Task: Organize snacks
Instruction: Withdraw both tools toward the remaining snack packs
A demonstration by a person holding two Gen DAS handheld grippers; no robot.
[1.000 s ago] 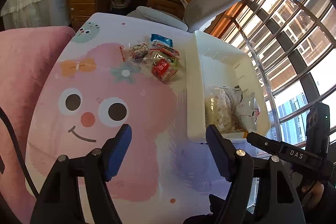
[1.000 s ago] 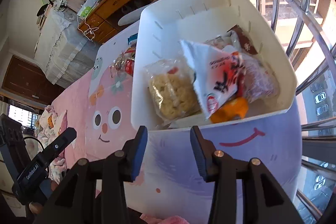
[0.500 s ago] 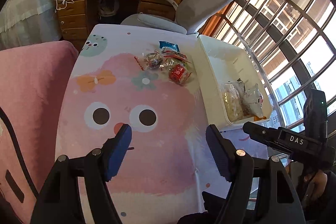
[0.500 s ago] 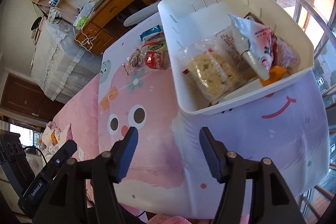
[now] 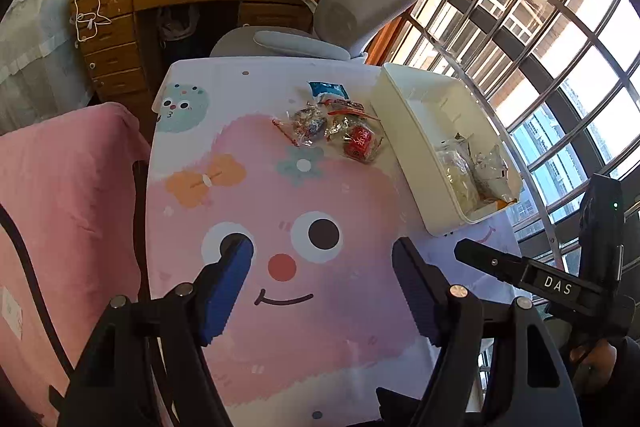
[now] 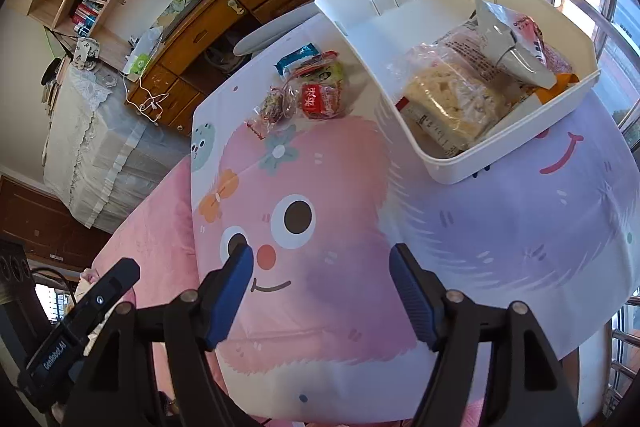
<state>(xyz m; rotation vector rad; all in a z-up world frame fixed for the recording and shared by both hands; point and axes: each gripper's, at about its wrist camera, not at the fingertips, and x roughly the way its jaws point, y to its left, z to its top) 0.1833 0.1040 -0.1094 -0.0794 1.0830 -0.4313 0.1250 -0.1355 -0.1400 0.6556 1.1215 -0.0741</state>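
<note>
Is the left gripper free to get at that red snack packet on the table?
Probably yes. The left gripper is open and empty, and only bare tablecloth lies between it and the red snack packet. Other wrapped snacks crowd beside it.

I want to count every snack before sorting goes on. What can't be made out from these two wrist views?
- White plastic bin: packets overlap, so those underneath are hidden in both views; its near wall hides the floor in the left wrist view.
- Heap of small wrapped snacks on the cartoon tablecloth: wrappers overlap and are too small to count or read.
- Orange packet: mostly buried under the silver-and-red bag.
</note>
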